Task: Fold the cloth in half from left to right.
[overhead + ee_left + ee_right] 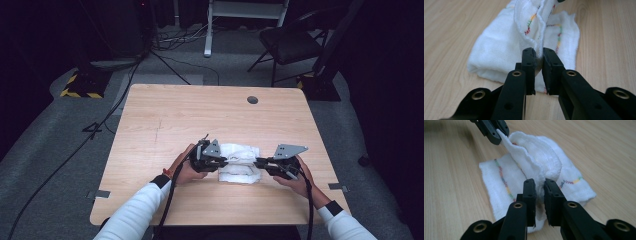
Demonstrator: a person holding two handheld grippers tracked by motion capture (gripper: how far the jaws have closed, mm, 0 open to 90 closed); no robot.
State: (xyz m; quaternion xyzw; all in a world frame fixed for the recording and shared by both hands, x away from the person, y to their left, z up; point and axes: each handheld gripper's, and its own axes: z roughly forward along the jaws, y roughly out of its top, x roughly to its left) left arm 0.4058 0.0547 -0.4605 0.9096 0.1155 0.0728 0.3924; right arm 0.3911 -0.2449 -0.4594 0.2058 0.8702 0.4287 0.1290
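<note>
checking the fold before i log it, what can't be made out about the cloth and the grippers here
- High view: the white cloth is too small to show its stitching or layers; the left gripper and right gripper cover its ends.
- Left gripper view: the raised cloth edge runs off the top.
- Right gripper view: the pinched cloth edge hides behind the jaws.

High view sits above, looking forward and down over the wooden table (165,115). Each gripper view rides low behind its own jaws, super close, both facing the same white cloth (499,47) between them.
</note>
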